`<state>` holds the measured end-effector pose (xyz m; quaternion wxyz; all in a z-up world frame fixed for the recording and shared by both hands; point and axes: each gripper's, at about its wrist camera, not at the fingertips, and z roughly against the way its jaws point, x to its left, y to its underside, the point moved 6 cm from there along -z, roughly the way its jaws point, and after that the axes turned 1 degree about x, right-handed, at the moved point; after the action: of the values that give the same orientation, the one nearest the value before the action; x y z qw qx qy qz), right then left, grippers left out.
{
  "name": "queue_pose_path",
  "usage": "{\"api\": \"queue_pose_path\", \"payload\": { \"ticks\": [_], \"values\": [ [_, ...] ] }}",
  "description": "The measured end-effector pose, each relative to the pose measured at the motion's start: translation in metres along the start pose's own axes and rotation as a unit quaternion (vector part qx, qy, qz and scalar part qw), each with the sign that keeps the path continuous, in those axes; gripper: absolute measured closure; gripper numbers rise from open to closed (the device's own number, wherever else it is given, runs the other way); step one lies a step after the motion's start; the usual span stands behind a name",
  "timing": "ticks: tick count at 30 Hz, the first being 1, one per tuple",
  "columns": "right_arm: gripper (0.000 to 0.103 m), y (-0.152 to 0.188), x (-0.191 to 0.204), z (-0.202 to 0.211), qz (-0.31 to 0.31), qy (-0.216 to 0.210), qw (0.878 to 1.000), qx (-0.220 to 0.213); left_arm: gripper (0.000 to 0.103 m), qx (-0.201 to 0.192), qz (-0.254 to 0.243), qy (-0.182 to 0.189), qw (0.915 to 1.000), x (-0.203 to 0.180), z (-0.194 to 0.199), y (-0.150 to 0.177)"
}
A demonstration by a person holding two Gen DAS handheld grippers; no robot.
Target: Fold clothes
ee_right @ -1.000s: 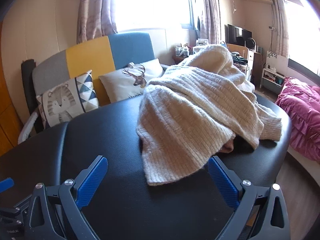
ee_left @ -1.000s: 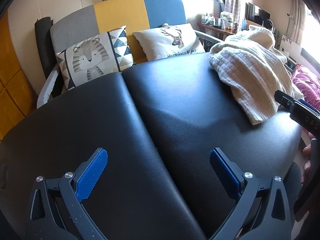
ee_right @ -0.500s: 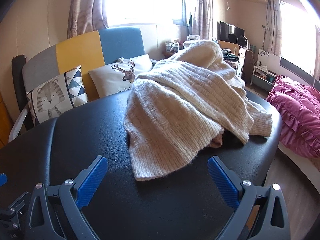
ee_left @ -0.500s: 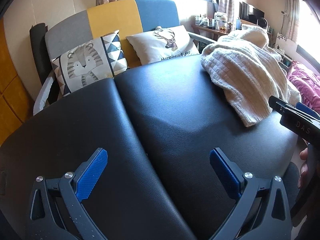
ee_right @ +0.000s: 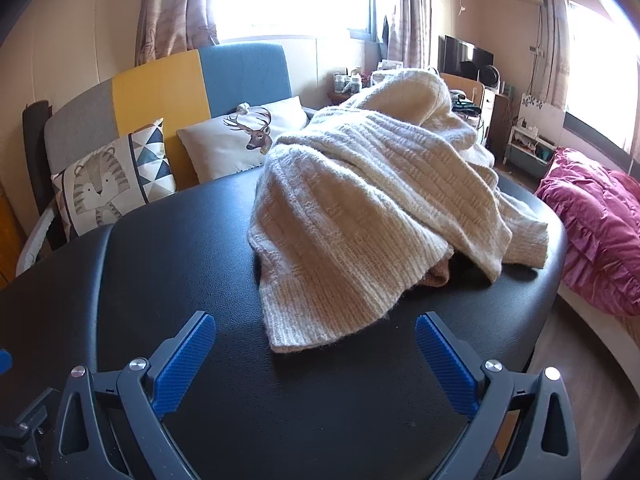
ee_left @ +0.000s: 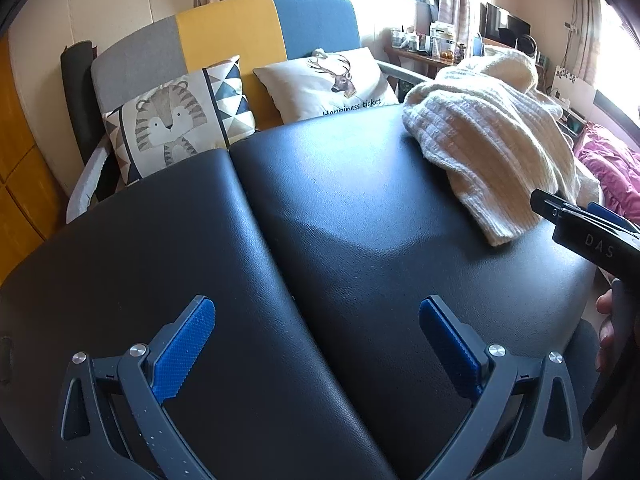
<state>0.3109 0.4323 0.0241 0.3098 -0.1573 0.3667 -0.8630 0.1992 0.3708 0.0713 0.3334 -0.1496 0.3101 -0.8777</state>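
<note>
A cream knit sweater (ee_right: 372, 216) lies crumpled in a heap on the black padded table (ee_right: 168, 264). Just before its nearest hem hovers the right gripper (ee_right: 312, 356), jaws apart and empty. The left gripper (ee_left: 316, 344), also spread wide, hangs over bare table well apart from the sweater.

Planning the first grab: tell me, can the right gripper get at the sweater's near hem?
Probably yes. The right gripper is open, the sweater hem lies just ahead between its fingers, and only bare table lies between.
</note>
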Motion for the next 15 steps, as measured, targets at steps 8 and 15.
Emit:
{"api": "queue_pose_path", "payload": {
  "ticks": [8, 15],
  "values": [
    [0.0, -0.005, 0.004, -0.001, 0.015, 0.009, 1.0, 0.003, 0.0, 0.002, 0.002, 0.003, 1.0, 0.0, -0.001, 0.001],
    [0.0, -0.019, 0.003, -0.008, 0.028, 0.022, 0.999, -0.003, 0.0, 0.007, 0.006, 0.003, 1.0, 0.002, -0.002, 0.003]
  ]
}}
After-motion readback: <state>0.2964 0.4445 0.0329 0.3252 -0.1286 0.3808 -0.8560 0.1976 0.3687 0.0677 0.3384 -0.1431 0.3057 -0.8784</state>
